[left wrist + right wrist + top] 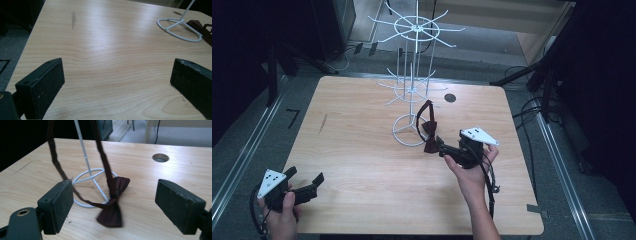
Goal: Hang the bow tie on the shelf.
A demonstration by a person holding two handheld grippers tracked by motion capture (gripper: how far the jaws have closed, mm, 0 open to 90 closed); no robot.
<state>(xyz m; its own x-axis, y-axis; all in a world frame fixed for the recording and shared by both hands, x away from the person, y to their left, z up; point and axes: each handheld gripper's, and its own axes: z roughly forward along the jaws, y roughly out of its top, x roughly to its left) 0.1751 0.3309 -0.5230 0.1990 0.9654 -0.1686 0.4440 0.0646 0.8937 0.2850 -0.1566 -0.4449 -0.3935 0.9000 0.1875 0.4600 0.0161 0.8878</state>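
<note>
Right gripper (113, 202) jaws spread, just before maroon bow tie (112, 205) hanging from white wire rack (414, 85); left gripper (117, 85) released, empty.

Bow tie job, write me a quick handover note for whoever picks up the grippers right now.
Left gripper: open, holding nothing, low over the near left part of the table.
Right gripper: open, jaws either side of the dark red bow tie but not closed on it.
The bow tie's strap runs up to a low arm of the white wire rack; its bow sits at the table by the rack's ring base.
Done: strap appears hooked on the rack.
Left: judging by the sagging bow, probably check that it hangs cleanly, then back the right gripper away.
</note>
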